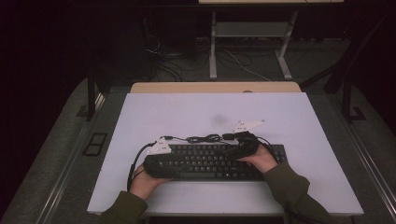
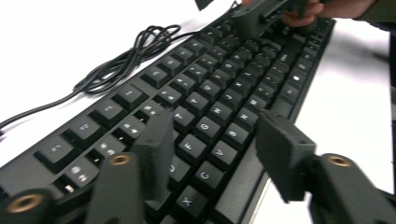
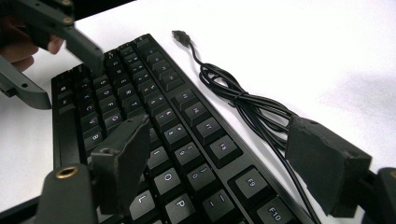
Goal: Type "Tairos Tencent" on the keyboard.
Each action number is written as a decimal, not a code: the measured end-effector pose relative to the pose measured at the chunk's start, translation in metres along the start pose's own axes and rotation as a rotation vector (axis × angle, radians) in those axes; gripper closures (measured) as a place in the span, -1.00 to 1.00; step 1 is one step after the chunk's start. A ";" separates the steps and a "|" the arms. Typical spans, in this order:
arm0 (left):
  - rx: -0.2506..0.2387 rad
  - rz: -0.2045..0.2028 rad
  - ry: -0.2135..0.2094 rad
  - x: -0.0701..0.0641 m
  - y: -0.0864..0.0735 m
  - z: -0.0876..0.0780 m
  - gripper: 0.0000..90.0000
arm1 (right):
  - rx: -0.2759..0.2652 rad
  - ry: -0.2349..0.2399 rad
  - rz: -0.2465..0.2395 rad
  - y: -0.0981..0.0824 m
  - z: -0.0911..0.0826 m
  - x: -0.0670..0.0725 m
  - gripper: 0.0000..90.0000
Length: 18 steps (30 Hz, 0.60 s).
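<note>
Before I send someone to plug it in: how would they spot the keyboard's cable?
On the white table, find the black keyboard under the two grippers. The cable lies just behind its far edge, a thin black cord in a loose bundle, ending in a bare USB plug.

keyboard [image 1: 210, 161]: black, white legends | cable [image 3: 243, 100]: black | table [image 1: 187, 112]: white

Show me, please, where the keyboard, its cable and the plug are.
keyboard [image 1: 205, 161], high view, middle key rows.
cable [image 3: 243, 100], right gripper view, bundled loops.
plug [image 3: 180, 36], right gripper view, metal end.
</note>
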<state>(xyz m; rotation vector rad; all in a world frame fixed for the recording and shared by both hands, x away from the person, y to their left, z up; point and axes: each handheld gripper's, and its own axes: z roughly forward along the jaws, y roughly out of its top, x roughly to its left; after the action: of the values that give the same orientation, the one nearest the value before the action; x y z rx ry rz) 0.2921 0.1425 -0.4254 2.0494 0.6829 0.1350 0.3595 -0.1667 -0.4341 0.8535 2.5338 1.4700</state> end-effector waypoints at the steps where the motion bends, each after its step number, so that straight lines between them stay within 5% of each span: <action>1: -0.003 -0.003 -0.010 -0.001 0.000 0.000 0.16 | 0.000 0.000 0.000 0.000 0.000 0.000 -0.52; 10: 0.048 0.023 -0.051 -0.008 -0.002 0.004 0.97 | -0.003 0.001 -0.003 0.001 0.000 0.001 -0.52; 18: 0.094 0.043 -0.078 -0.012 -0.005 0.013 0.97 | -0.002 0.000 -0.004 0.001 0.001 0.002 -0.52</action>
<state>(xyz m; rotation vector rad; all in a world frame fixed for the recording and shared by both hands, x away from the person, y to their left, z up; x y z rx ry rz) 0.2849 0.1288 -0.4348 2.1488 0.6069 0.0480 0.3590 -0.1648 -0.4333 0.8480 2.5316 1.4715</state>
